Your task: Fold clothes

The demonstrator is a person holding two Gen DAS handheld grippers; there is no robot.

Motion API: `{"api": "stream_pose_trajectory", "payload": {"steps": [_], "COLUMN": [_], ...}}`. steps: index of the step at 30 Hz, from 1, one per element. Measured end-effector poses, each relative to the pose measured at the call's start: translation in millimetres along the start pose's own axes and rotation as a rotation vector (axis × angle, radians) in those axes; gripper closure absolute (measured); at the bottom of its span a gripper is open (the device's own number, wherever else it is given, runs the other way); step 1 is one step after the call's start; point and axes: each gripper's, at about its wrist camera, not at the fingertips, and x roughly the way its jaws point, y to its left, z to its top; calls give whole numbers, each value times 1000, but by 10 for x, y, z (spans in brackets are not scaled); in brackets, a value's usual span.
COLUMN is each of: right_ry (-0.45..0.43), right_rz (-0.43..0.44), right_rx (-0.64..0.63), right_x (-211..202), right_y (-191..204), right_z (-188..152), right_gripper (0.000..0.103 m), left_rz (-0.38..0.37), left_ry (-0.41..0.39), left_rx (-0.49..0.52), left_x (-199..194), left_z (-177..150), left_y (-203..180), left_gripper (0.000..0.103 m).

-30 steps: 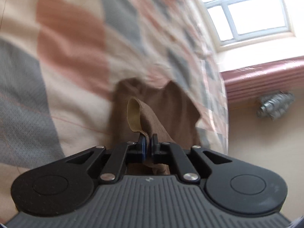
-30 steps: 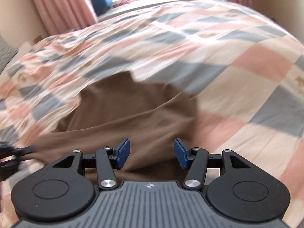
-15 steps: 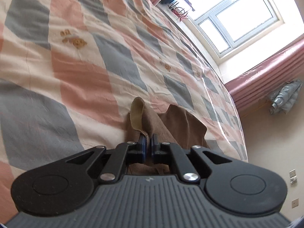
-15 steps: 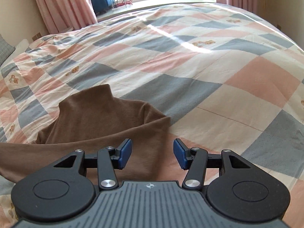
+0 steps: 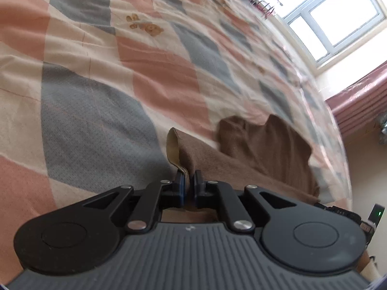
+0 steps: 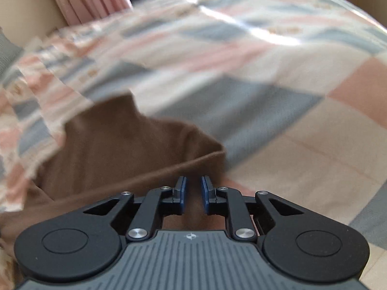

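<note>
A brown garment [image 5: 261,149] lies spread on a checked bedspread [image 5: 96,111]. My left gripper [image 5: 189,181] is shut on one edge of it, and a tan inner flap curls up just past the fingers. In the right wrist view the same brown garment [image 6: 125,140] spreads ahead and to the left, its hem running up to my right gripper [image 6: 194,188]. That gripper's blue pads stand close together with brown cloth between them. The right view is blurred by motion.
The pink, grey and cream bedspread [image 6: 290,133] fills both views. A window [image 5: 333,17] and pink curtains [image 5: 358,104] lie beyond the bed's far side. More pink curtains [image 6: 92,0] hang at the upper left in the right wrist view.
My right gripper's fingers have drawn in from wide open to nearly together over the garment's edge. The left gripper has kept its hold and swung, so more bedspread shows.
</note>
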Motion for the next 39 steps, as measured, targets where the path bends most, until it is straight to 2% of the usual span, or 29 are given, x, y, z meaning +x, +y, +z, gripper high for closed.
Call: {"api": "stream_pose_trajectory", "payload": {"steps": [3,5,7,10,12,14,15,16,19,21,22,24,26,27,30,32,36,37,39], "right_ry": [-42,-72,-63,-15,5,8,7,5,38,61,64,70,87,85,42,-8,-51,-51,-41], "right_rz": [35,32,8,-31,-37,-87,-94,-84,-50,2,29,69,75,66,17,17,104,119,137], "right_rx": [8,-47,-164,-416,-540,-595,-578,-515,-146,120,217,330,358,338,243,216,191,176,152], "right_x": [-256,-543,-763,-916,-887,-760,-700,-669,-649,-641,-635,-629,-666,-719,-954,-1092,-1116,-1086,-1004], "right_y": [21,67,153,350,497,590,583,521,52,-302,-431,-560,-563,-524,-363,-279,-65,4,135], "right_z": [-78,-228,-442,-800,-980,-1083,-1088,-1067,-1019,-1069,-1107,-1125,-1078,-1039,-944,-894,-814,-797,-779], "right_gripper": [83,81,80,80,76,75,78,99,99,102,103,103,102,97,92,90,86,86,85], "left_rz": [3,-6,-16,-21,-19,-14,-13,-11,-10,-9,-2,11,8,4,-16,-35,-123,-141,-131], "left_ry": [29,25,19,11,10,12,13,15,21,26,28,34,34,33,20,6,2,8,24], "left_rx": [-40,-59,-86,-108,-104,-101,-98,-91,-51,-12,8,25,0,-24,-127,-219,-430,-476,-530], "left_x": [113,126,126,111,115,129,136,143,151,164,178,209,189,154,-2,-137,-239,-224,-93], "left_z": [10,15,10,-2,-12,-18,-19,-16,-1,-6,-16,-41,-49,-49,-51,-73,-230,-281,-387], "left_y": [41,66,93,93,85,82,78,68,16,-27,-44,-49,-24,-1,88,154,194,185,142], "left_gripper": [89,88,86,85,85,84,84,84,84,85,85,84,83,82,70,66,43,40,40]}}
